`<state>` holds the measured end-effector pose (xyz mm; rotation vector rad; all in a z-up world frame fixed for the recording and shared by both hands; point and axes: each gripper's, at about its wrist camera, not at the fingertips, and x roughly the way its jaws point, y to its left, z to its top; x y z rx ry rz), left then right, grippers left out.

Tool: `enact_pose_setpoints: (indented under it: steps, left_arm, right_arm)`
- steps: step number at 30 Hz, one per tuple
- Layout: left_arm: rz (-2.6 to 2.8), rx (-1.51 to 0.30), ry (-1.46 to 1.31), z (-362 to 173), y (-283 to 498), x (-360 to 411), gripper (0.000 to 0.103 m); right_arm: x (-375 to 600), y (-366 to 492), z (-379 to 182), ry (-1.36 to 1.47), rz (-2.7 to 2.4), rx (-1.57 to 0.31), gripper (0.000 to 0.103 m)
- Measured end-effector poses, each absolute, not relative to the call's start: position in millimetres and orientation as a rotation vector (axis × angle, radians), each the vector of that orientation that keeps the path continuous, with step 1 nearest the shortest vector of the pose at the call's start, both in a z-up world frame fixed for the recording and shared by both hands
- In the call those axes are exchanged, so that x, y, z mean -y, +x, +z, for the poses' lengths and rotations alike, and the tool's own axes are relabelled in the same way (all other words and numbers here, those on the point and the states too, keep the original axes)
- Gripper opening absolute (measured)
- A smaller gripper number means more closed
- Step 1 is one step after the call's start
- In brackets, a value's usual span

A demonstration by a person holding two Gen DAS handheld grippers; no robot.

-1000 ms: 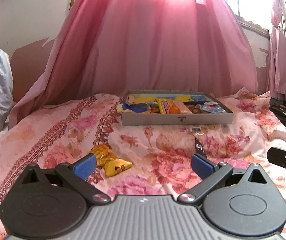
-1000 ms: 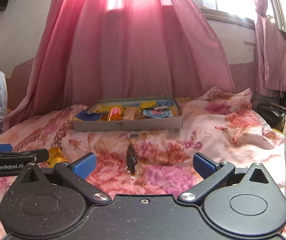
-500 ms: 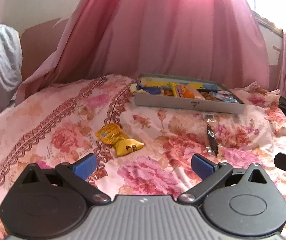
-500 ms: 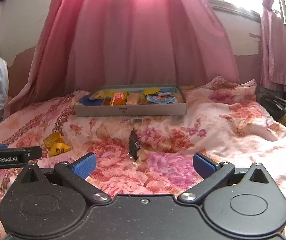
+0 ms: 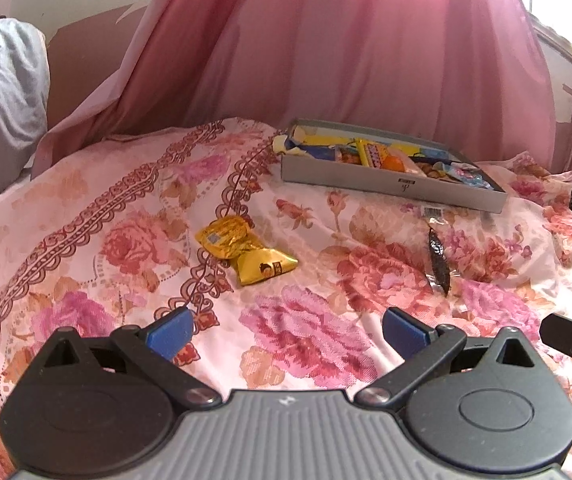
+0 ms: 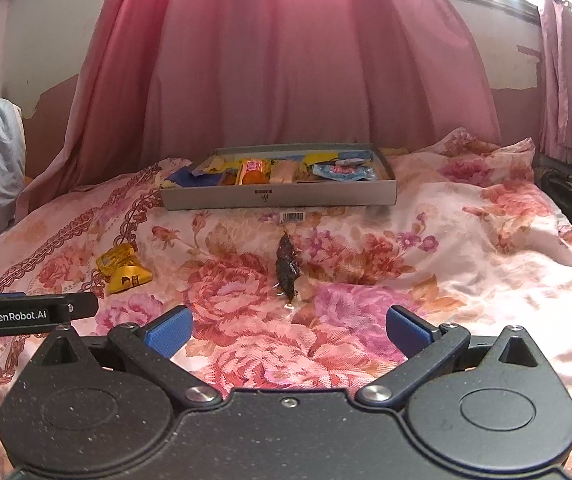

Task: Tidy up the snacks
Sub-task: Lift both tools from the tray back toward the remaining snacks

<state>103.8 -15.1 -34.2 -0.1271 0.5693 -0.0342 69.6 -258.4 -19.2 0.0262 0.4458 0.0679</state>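
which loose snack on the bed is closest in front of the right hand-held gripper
The dark brown snack packet, lying straight ahead of the right hand-held gripper. The two gold-wrapped snacks lie off to its left, nearer the left hand-held gripper.

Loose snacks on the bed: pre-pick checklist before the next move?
1. Left tongs open, holding nothing: ok.
2. Right tongs open, holding nothing: ok.
3. Gold packets lie ahead of the left tongs, untouched: ok.
4. Dark packet lies centred ahead of the right tongs: ok.
5. Room left in the grey box: cannot tell, it looks crowded.
6. Gold packets, two separate or joined: cannot tell.
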Motion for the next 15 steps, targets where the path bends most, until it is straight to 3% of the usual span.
enact_pose_setpoints:
  steps: [15]
  left_arm:
    - [-0.035, -0.611, -0.099, -37, 117, 17, 0.102]
  right_arm:
    - [257, 79, -24, 0.031, 0.071, -0.462, 0.102]
